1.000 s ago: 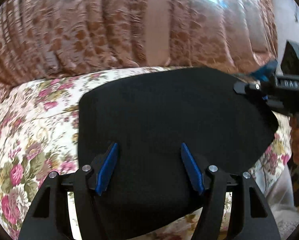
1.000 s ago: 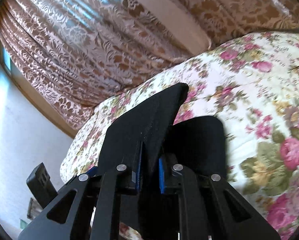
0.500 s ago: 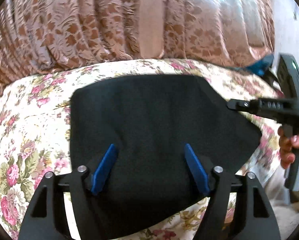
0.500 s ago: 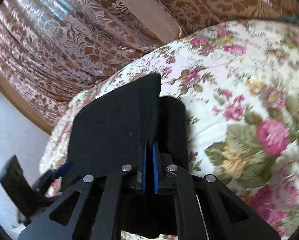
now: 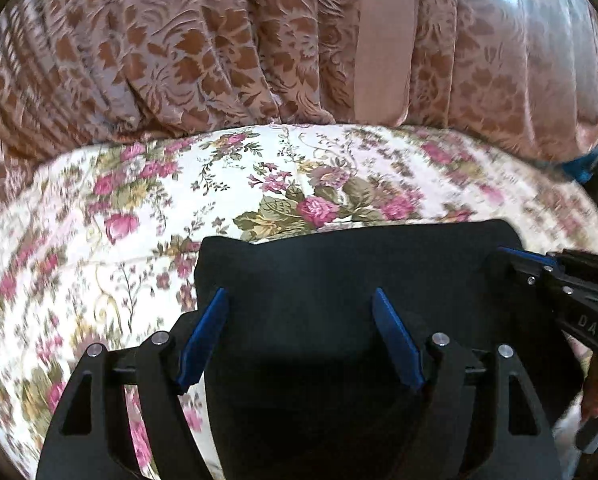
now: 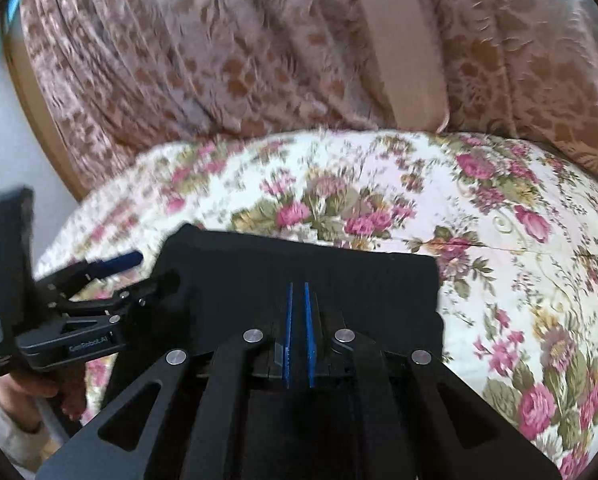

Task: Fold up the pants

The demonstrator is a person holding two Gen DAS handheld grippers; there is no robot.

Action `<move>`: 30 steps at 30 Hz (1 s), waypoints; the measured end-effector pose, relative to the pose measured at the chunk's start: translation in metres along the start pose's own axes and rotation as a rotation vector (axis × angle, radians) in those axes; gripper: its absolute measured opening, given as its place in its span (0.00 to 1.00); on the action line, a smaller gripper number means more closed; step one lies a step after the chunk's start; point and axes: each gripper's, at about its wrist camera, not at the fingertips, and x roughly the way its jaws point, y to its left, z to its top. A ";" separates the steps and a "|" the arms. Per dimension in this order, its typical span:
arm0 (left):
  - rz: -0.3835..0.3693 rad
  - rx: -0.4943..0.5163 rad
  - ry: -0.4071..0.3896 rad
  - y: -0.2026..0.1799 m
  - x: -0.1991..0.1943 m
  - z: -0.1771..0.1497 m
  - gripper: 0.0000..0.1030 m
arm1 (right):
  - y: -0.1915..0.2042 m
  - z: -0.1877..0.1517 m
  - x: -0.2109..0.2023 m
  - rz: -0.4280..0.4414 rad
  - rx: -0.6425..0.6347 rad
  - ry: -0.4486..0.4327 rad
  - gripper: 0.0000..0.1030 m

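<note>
On the floral bedspread (image 5: 299,168) lie the folded black pants (image 5: 339,264). Left gripper (image 5: 299,336) stands wide over the fabric, pads clear of it. Right gripper (image 6: 297,304) is clamped on the pants' near edge.

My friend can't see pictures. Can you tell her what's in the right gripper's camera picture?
The right gripper, its blue jaws shut, pinches the near edge of folded black pants lying on a flowery bedspread. At the left a hand holds the left gripper, jaws open beside the pants. Brown patterned curtains hang behind.
</note>
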 end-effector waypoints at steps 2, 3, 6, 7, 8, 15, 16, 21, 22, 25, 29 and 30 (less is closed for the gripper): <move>0.028 0.006 0.017 -0.002 0.012 -0.001 0.79 | -0.002 -0.004 0.014 -0.052 -0.018 0.025 0.04; 0.035 0.002 0.027 -0.002 0.018 -0.002 0.80 | -0.006 -0.006 0.021 -0.069 -0.020 0.033 0.04; 0.042 -0.023 0.054 -0.001 0.036 -0.004 0.85 | -0.016 -0.012 0.030 -0.082 -0.002 0.027 0.04; 0.043 -0.024 0.056 -0.002 0.040 -0.004 0.86 | -0.020 -0.015 0.032 -0.071 0.004 0.016 0.04; 0.045 -0.021 0.060 -0.002 0.045 -0.004 0.86 | -0.024 -0.017 0.036 -0.063 0.013 0.011 0.04; 0.026 -0.052 0.074 0.003 0.063 -0.006 0.87 | -0.048 -0.018 0.063 0.012 0.115 -0.003 0.04; 0.026 -0.052 0.069 0.003 0.063 -0.006 0.87 | -0.048 -0.018 0.063 0.013 0.118 -0.003 0.04; 0.026 -0.054 0.047 0.003 0.061 -0.009 0.87 | -0.042 -0.021 0.061 -0.007 0.093 -0.027 0.04; 0.025 -0.055 0.043 0.003 0.060 -0.009 0.87 | -0.041 -0.021 0.061 -0.011 0.087 -0.033 0.04; 0.014 -0.067 0.020 0.005 0.051 -0.014 0.88 | -0.040 -0.023 0.055 -0.014 0.080 -0.047 0.04; 0.020 -0.098 -0.010 0.010 0.031 -0.026 0.91 | -0.033 -0.029 0.035 -0.026 0.075 -0.072 0.04; 0.013 -0.114 -0.014 0.013 0.027 -0.030 0.91 | -0.032 -0.032 0.028 -0.034 0.076 -0.075 0.04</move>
